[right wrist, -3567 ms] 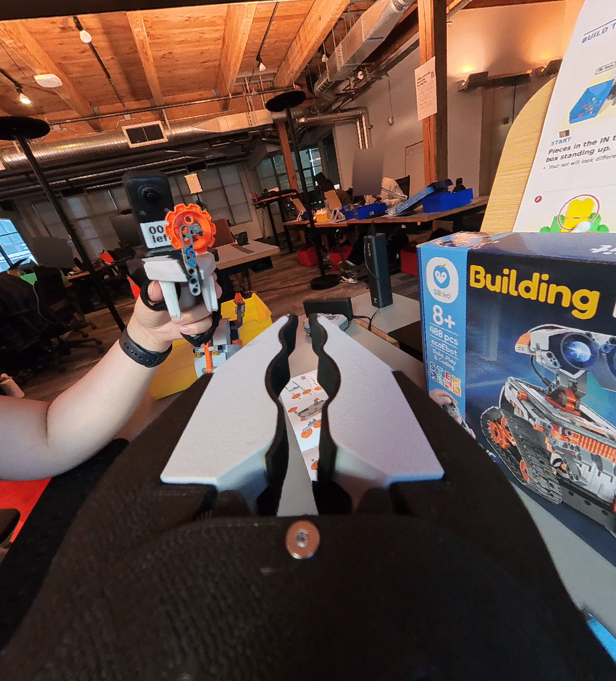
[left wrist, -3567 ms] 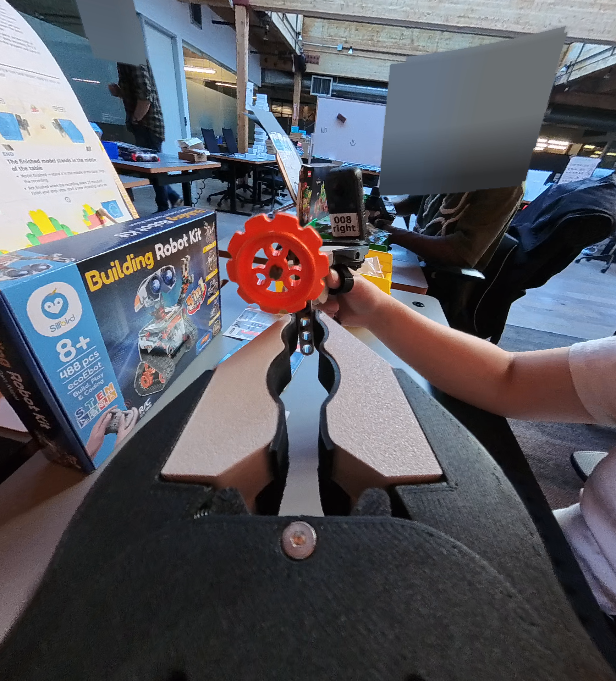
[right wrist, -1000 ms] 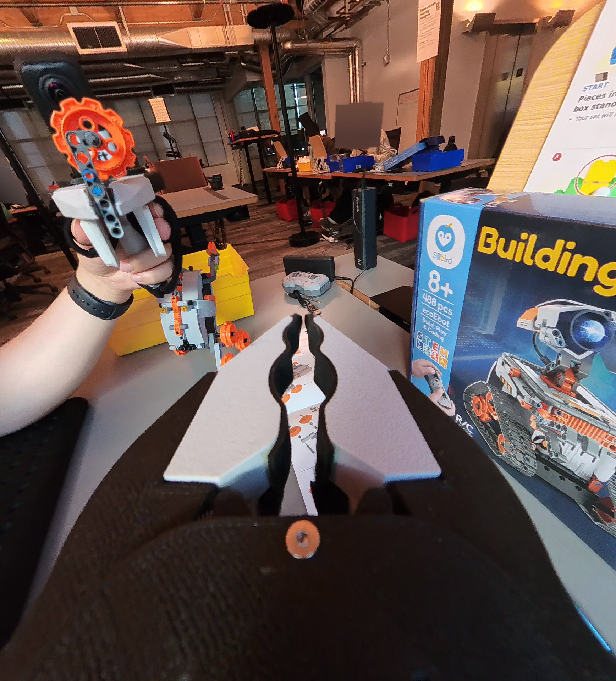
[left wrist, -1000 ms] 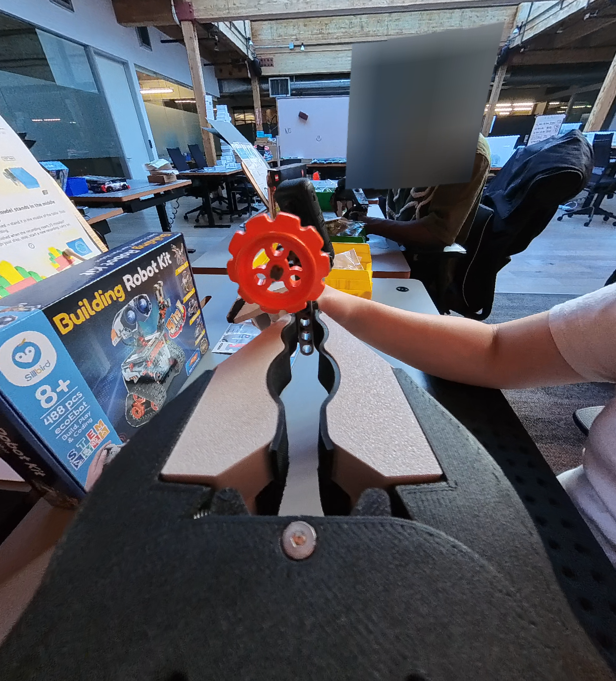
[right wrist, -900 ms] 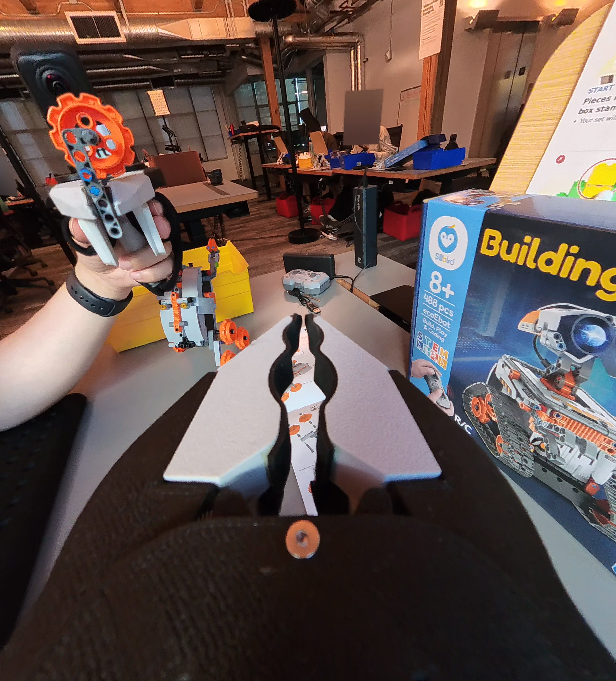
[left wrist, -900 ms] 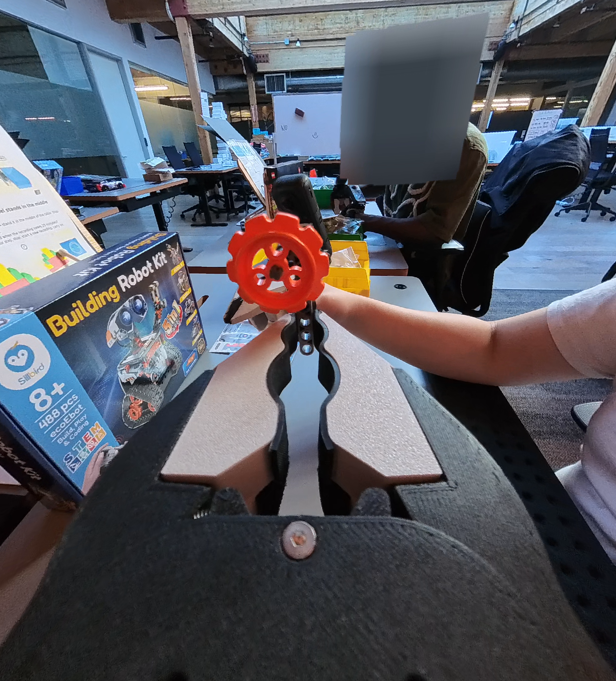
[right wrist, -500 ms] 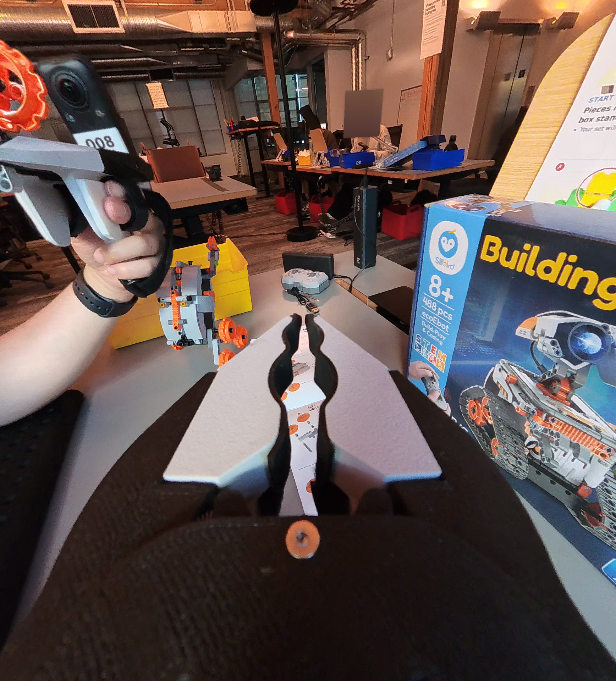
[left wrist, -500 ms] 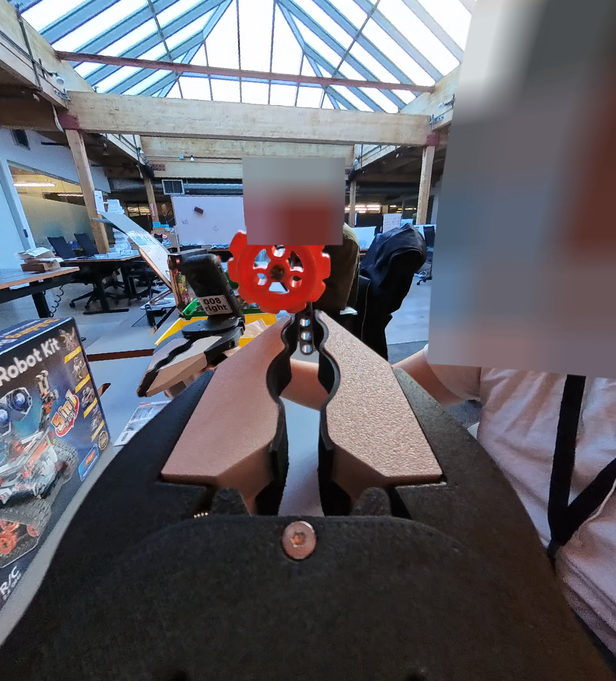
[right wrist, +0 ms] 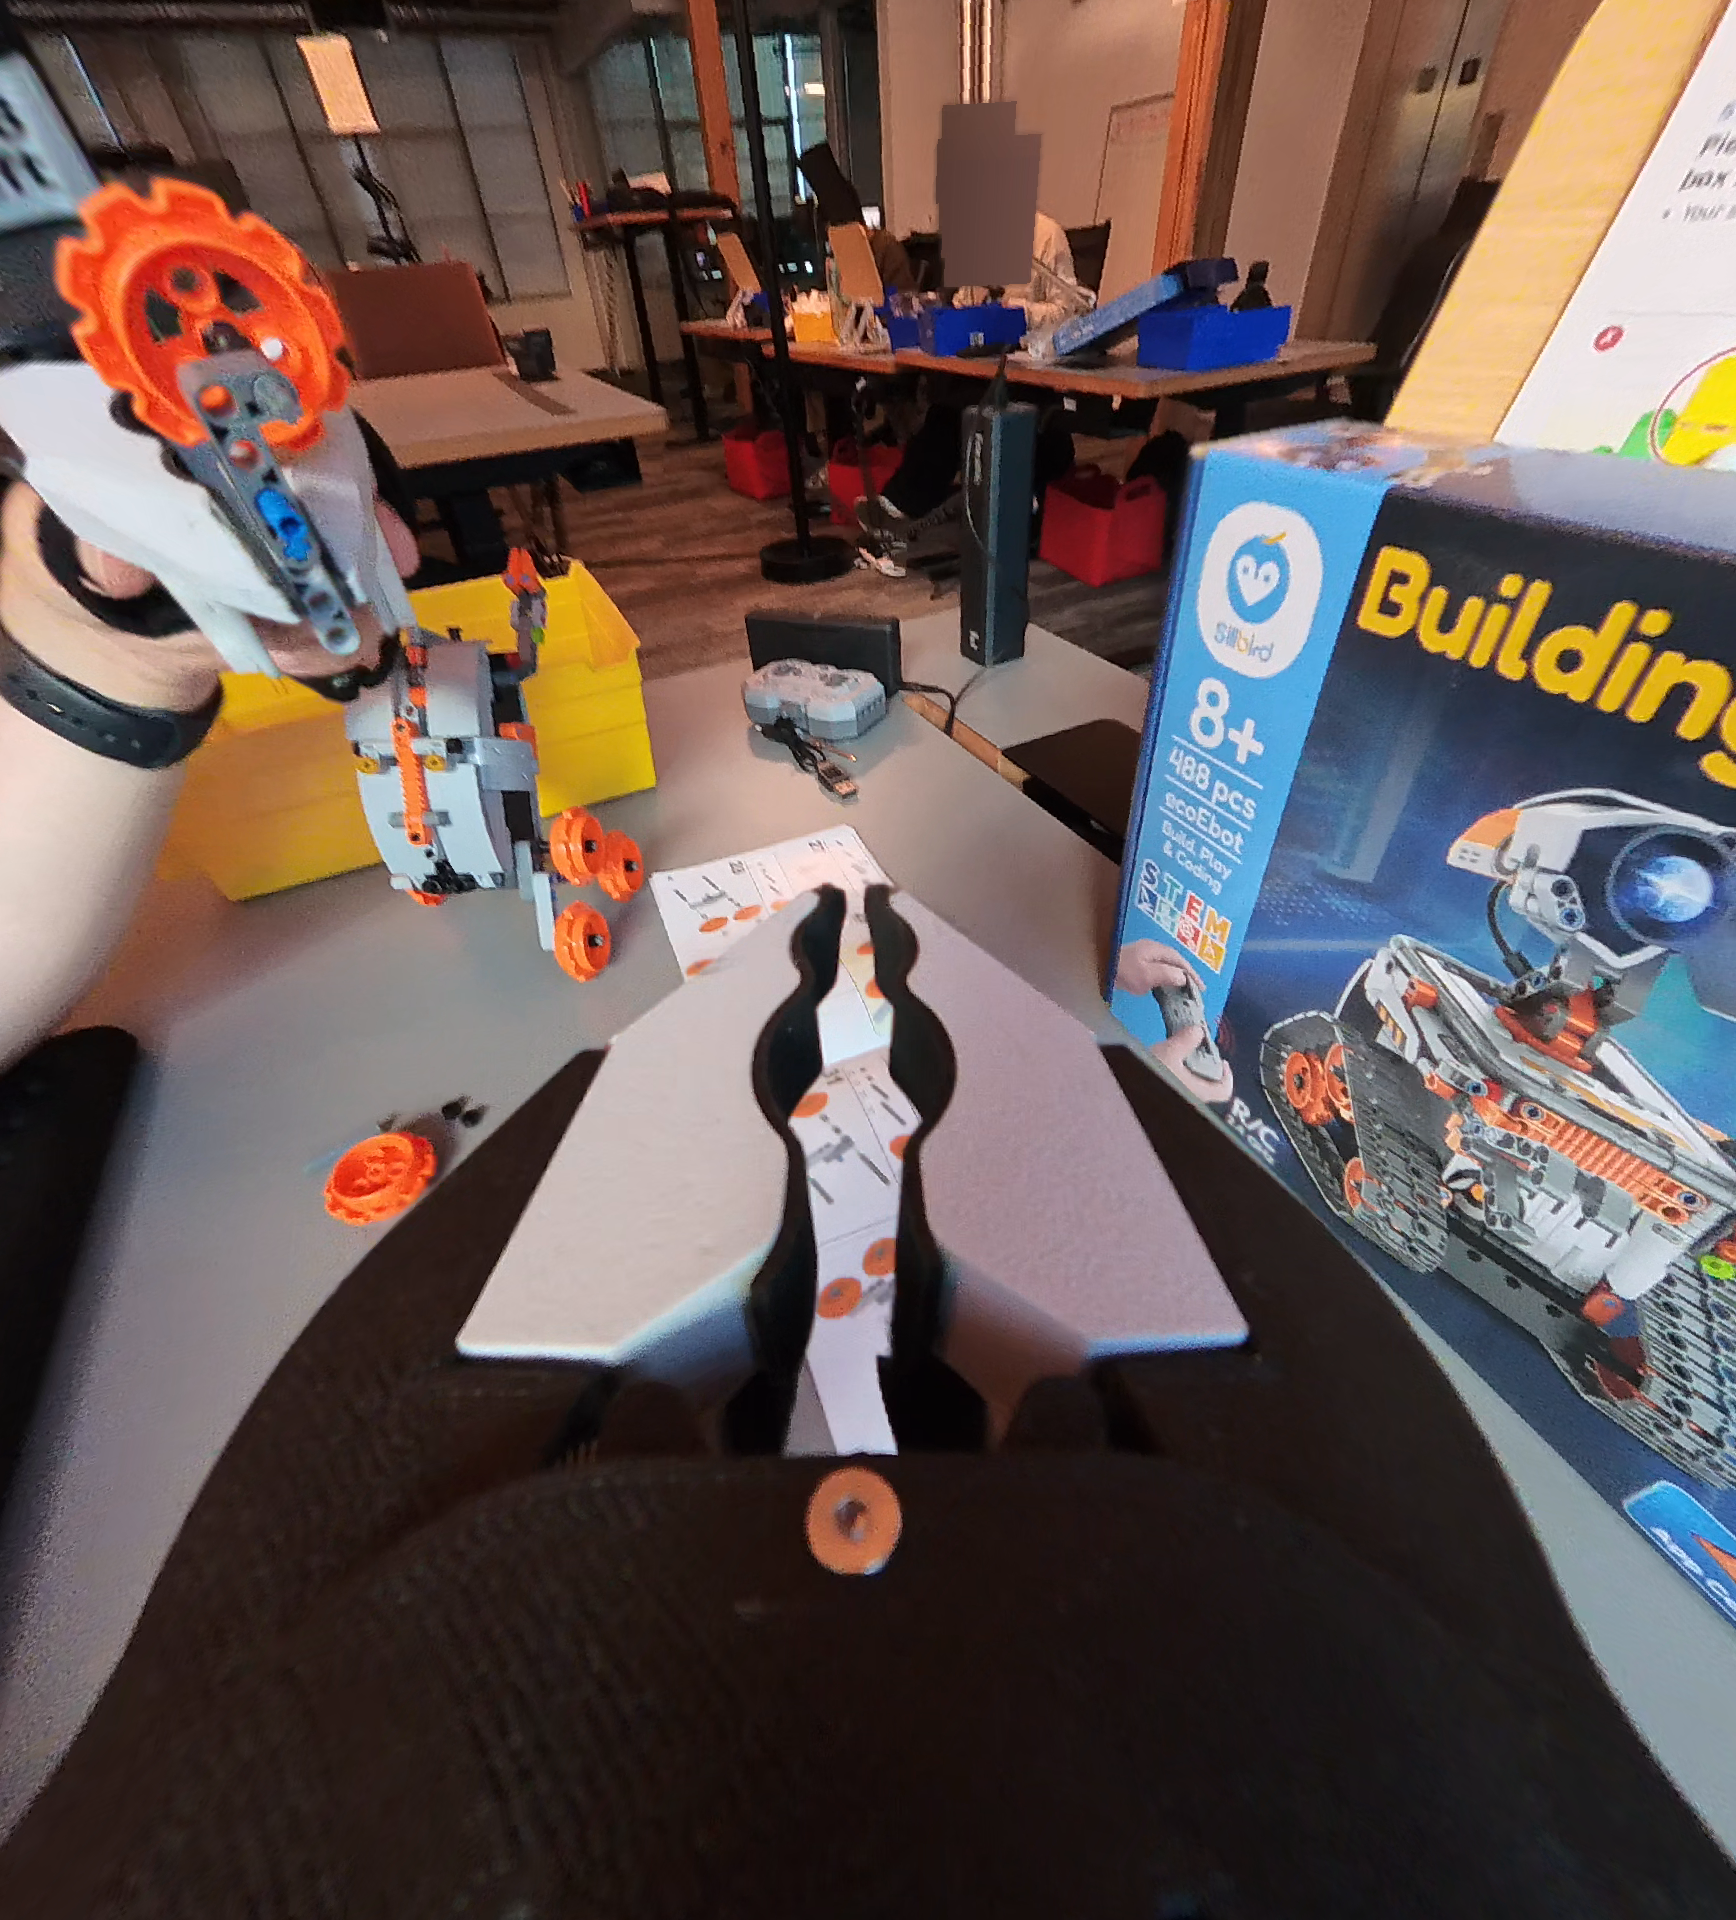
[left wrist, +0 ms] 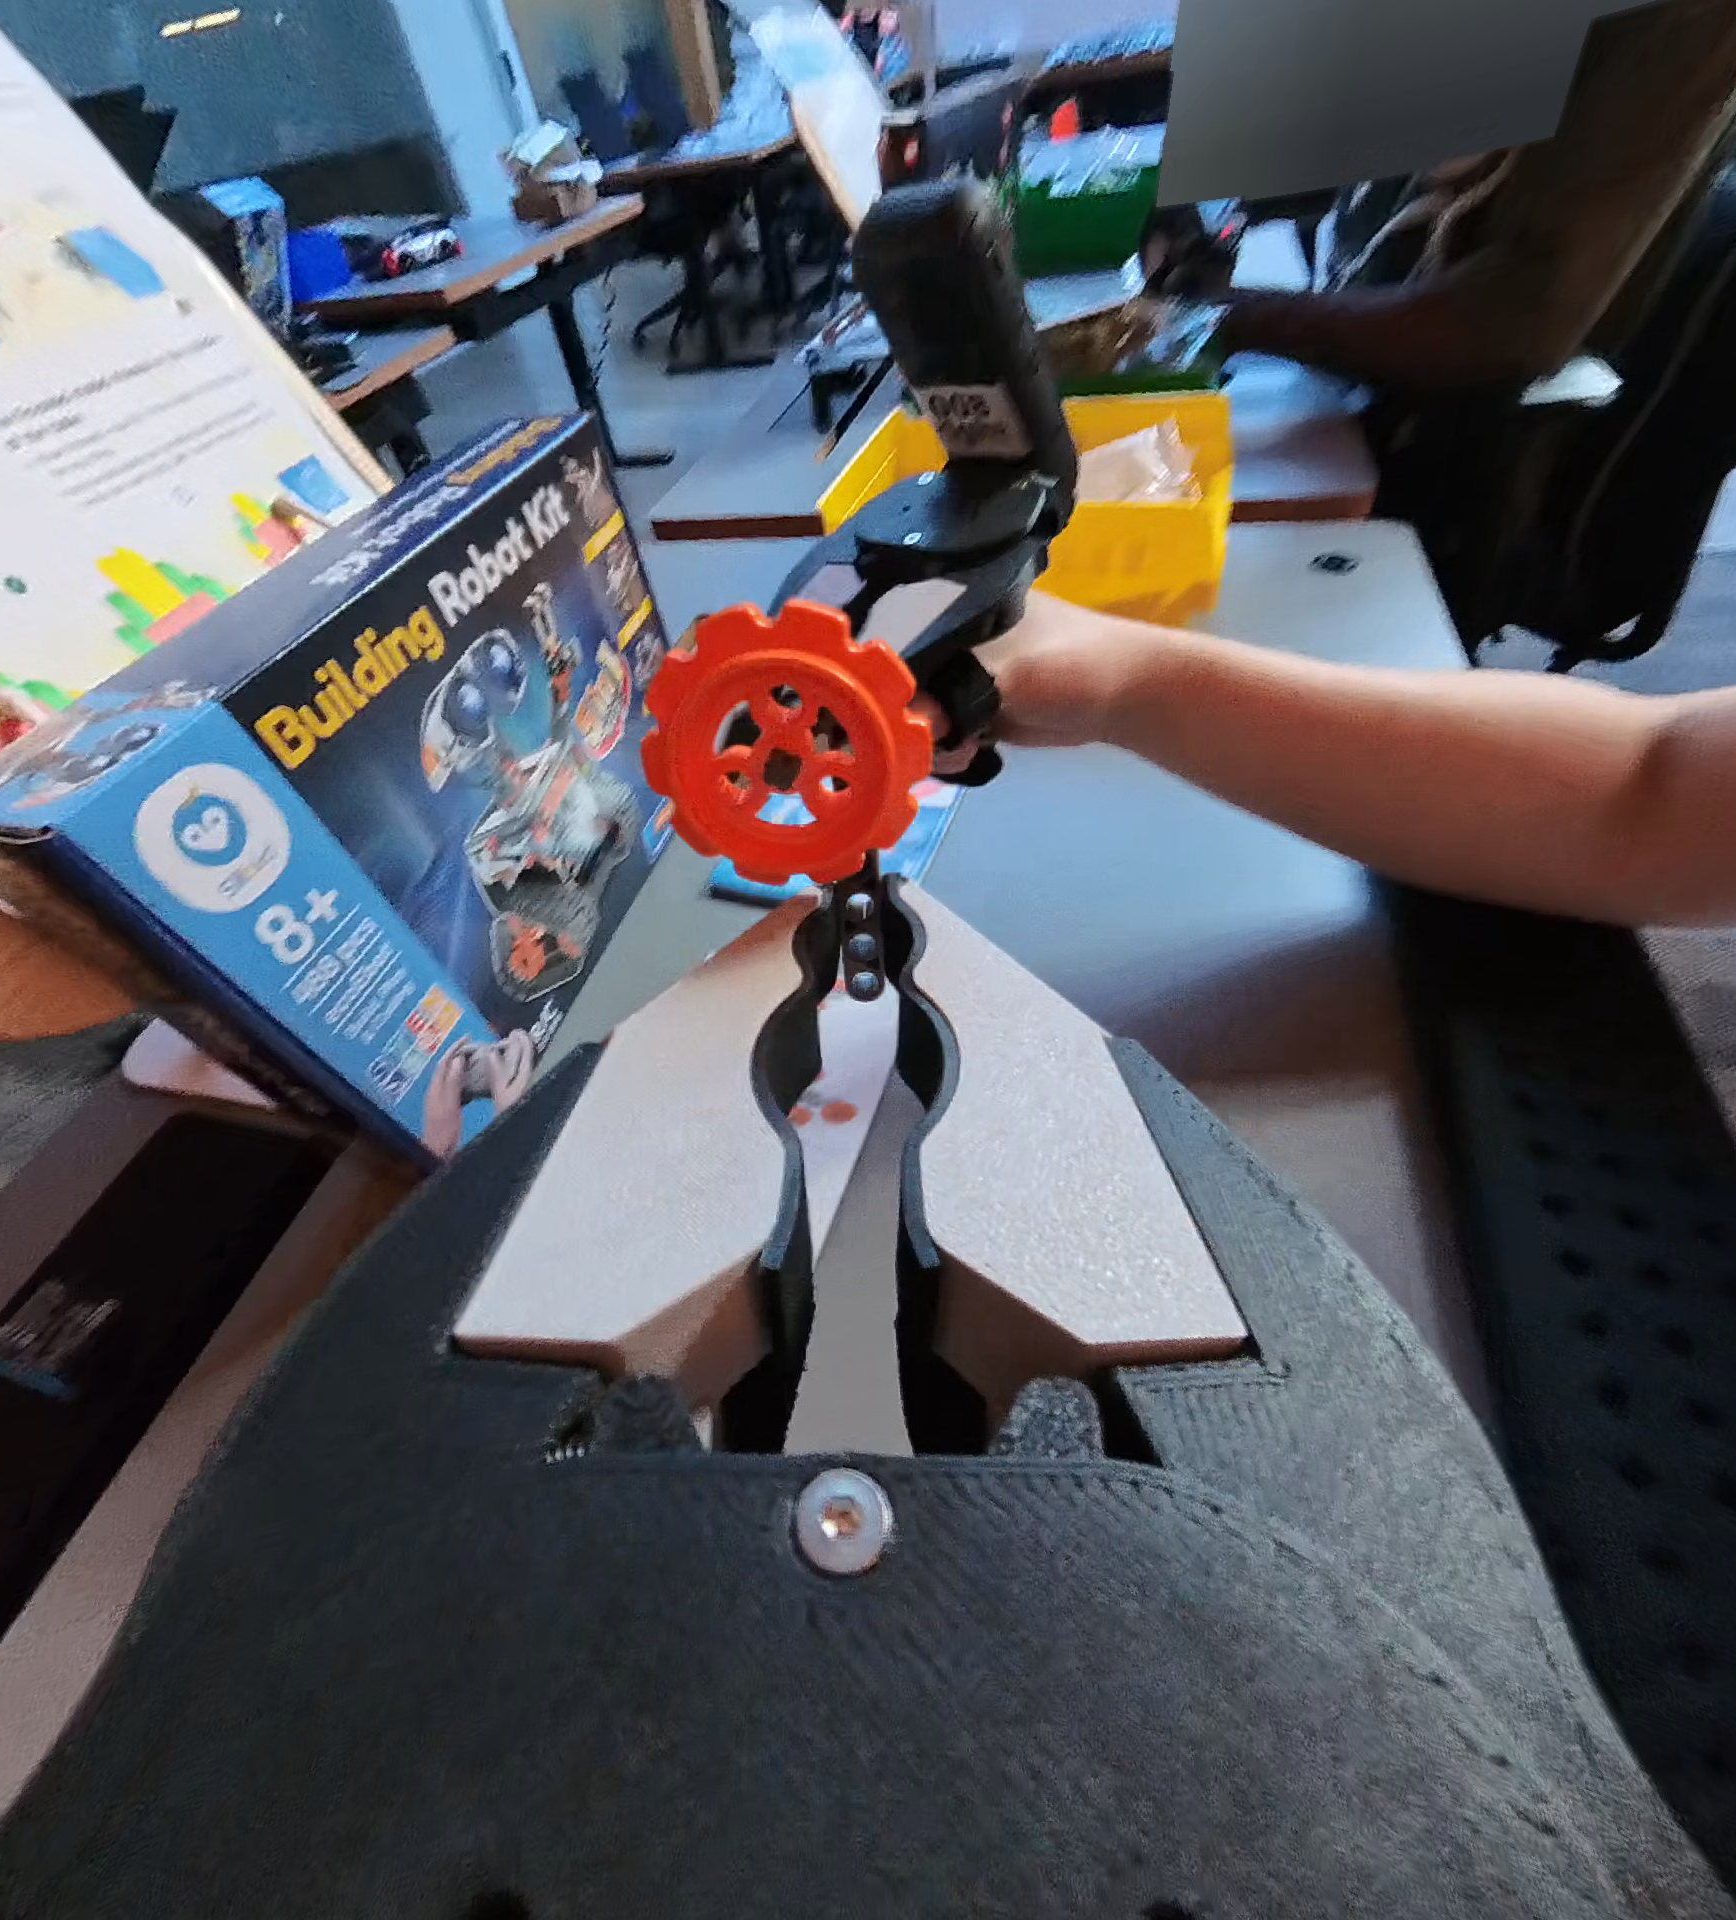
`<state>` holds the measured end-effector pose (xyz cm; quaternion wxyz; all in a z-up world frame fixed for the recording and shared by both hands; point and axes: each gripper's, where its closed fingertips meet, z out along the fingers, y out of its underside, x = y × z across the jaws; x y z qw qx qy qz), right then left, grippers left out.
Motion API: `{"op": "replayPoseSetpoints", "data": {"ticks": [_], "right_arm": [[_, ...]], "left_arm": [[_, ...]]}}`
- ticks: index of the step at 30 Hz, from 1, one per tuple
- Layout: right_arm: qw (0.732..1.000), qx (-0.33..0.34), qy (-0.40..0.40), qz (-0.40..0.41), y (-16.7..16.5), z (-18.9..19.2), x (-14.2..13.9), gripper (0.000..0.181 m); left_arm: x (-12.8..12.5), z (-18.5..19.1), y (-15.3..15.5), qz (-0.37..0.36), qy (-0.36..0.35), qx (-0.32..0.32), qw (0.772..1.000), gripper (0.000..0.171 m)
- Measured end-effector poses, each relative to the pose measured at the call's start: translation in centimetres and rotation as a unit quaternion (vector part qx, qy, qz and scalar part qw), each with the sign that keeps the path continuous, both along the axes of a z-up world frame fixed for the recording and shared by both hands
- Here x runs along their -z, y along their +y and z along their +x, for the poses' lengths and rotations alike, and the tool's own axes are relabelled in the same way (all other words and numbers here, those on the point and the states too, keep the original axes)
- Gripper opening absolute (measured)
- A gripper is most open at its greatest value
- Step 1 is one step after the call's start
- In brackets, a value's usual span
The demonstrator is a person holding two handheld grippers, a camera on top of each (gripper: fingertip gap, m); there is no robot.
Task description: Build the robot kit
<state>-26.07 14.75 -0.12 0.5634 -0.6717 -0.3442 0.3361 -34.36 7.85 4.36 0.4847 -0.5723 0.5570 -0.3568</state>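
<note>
A: Left gripper?
B: Closed tight on a grey holed beam, pinched at the very tips. Orange toothed wheel mounted at the beam's far end, standing above the fingertips, clear of the table. Same gripper also seen far off in the right wrist view, raised in a hand wearing a dark wristband.

A: Right gripper?
B: Narrow gap between the fingers, nothing gripped. Poised over a printed instruction sheet lying flat on the table. Touching the sheet or not: cannot tell.

A: Surroundings?
B: Blue kit box standing upright just to the right of the right gripper. Partly built grey-and-orange model upright on the table beyond the sheet, three small orange wheels at its base. Yellow bin directly behind the model. Loose orange wheel lying flat nearer the camera, small dark pieces beside it. Grey handheld controller with a cable further back. Printed board leaning behind the box.
</note>
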Motion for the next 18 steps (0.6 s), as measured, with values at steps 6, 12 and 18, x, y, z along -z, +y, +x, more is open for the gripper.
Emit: {"op": "replayPoseSetpoints", "data": {"ticks": [6, 12, 18], "right_arm": [[0.999, -0.007, -0.031, -0.023, -0.1, -1.2, 1.9, 0.006], [0.996, -0.050, -0.071, -0.033, -1.0, -3.3, 3.2, 0.009], [0.991, -0.112, -0.066, -0.025, -2.9, -5.5, 3.4, 0.013]], "left_arm": [[0.8, 0.4, 0.8, -0.017, 0.006, -0.008, 1.000, 0.005], [3.0, -0.3, 3.1, 0.011, 0.081, -0.072, 0.994, 0.005], [3.9, -0.7, 4.4, 0.065, 0.129, -0.121, 0.982, 0.005]]}}
